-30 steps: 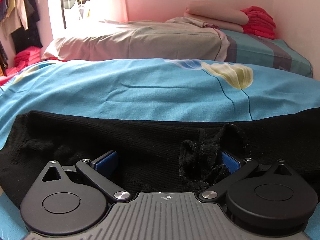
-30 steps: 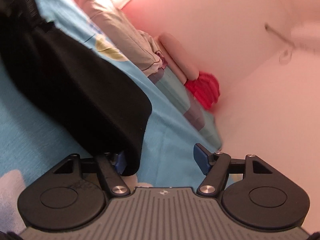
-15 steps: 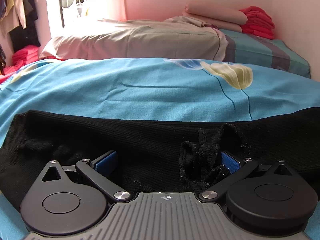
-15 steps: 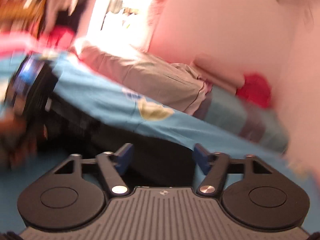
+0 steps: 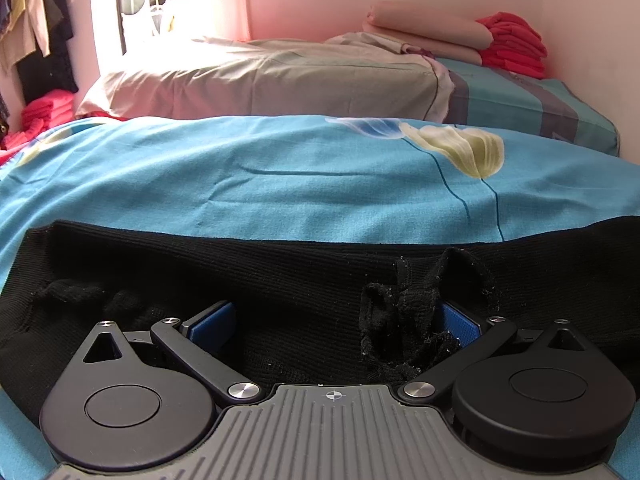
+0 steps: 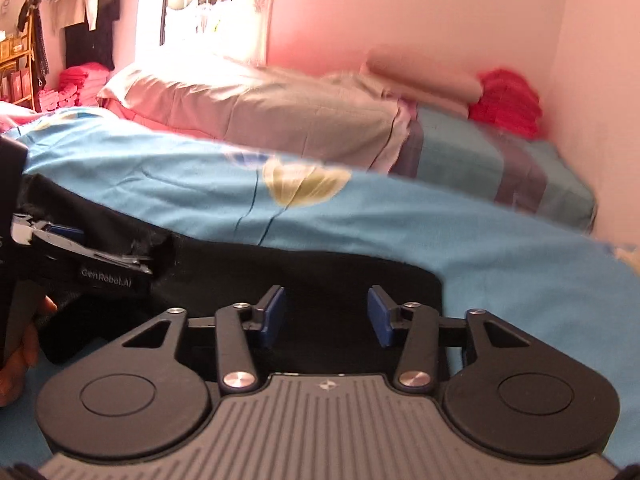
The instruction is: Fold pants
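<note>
With left gripper (image 5: 334,322) and right gripper (image 6: 326,316) both agape over black pants (image 5: 280,272), judged fold unstarted; needed regrasp of 1 edge next.

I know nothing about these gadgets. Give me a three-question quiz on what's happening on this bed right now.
1. True or false: the right gripper has its jaws clamped shut on the black pants.
2. What colour is the sheet beneath the pants? A) red B) blue C) white
3. Fill in: a tangle of black fabric lies by one blue pad of the ___ gripper.

Key: 1. False; its jaws are open over the pants. 2. B. 3. left.
</note>
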